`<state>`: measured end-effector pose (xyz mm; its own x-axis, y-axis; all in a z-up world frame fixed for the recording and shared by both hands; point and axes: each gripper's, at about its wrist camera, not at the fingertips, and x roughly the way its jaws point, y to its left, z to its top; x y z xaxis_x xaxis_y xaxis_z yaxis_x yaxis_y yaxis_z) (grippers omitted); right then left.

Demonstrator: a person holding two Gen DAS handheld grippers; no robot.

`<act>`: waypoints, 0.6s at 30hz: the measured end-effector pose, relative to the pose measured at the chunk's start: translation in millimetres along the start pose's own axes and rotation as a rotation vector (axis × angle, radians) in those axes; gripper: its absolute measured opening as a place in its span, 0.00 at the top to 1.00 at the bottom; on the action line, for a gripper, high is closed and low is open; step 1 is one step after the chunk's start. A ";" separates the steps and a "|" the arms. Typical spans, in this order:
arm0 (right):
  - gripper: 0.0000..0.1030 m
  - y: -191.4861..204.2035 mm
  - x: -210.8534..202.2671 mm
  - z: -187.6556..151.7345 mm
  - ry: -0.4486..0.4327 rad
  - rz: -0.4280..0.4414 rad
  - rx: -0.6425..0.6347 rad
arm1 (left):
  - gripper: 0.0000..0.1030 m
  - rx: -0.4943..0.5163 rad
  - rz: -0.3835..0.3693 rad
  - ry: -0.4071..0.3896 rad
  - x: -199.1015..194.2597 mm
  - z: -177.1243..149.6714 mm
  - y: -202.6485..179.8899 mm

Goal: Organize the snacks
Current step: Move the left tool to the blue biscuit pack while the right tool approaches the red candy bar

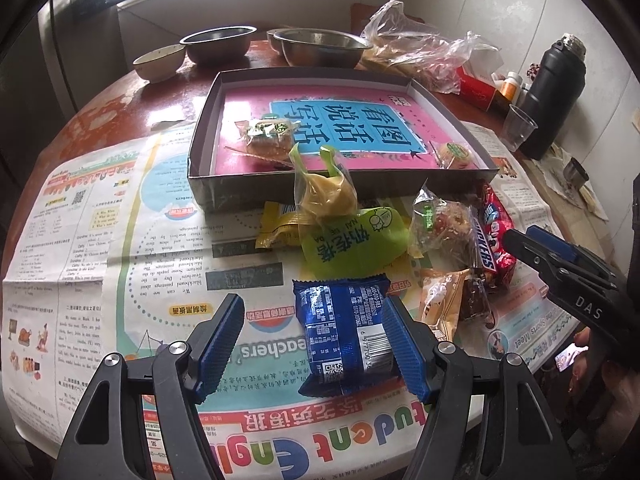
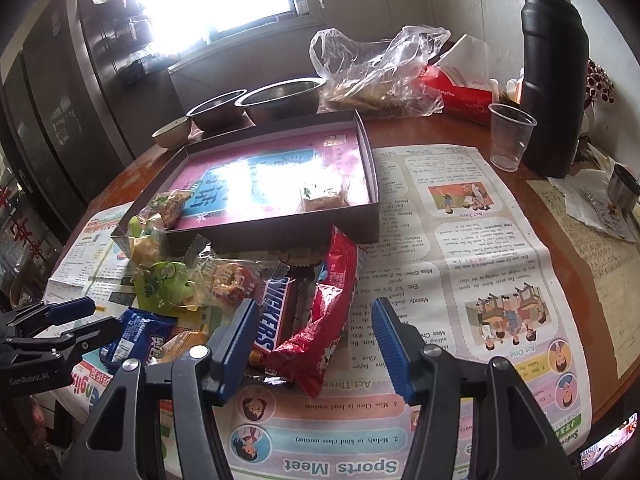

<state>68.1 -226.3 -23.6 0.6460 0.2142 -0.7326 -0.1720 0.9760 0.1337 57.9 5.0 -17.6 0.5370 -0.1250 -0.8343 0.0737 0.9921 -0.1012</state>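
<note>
The blue packet (image 1: 344, 332) lies low center, between my left gripper (image 1: 320, 350)'s spread fingers, unclamped. My right gripper (image 2: 316, 344) gapes over the red bag (image 2: 320, 320) and Snickers bar (image 2: 276, 316). Newspaper (image 1: 120, 240) covers the table; the box (image 1: 332, 196) sits beyond, bowls (image 1: 218, 42) at the upper frame.

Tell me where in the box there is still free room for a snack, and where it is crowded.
Inside the box, the middle and back of the pink floor lie bare, between the two wrapped cakes near its front wall. It is crowded in front of the box, where the snack pile lies on the newspaper.
</note>
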 end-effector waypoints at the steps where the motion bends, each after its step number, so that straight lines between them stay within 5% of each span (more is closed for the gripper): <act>1: 0.44 0.5 1.8 -0.1 0.003 -0.003 0.000 | 0.29 0.002 0.000 0.002 0.6 -0.5 -0.6; 8: 0.44 -1.2 15.4 0.0 0.018 -0.033 -0.012 | 0.26 0.013 -0.008 0.019 6.5 -2.7 -5.7; 18: 0.57 -6.9 24.7 -1.4 0.024 -0.061 -0.034 | 0.25 0.023 -0.001 0.039 14.7 -3.8 -12.3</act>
<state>84.2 -227.9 -43.6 0.6384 0.1531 -0.7543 -0.1582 0.9852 0.0661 61.8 -9.1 -30.6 0.5035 -0.1253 -0.8549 0.0934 0.9915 -0.0903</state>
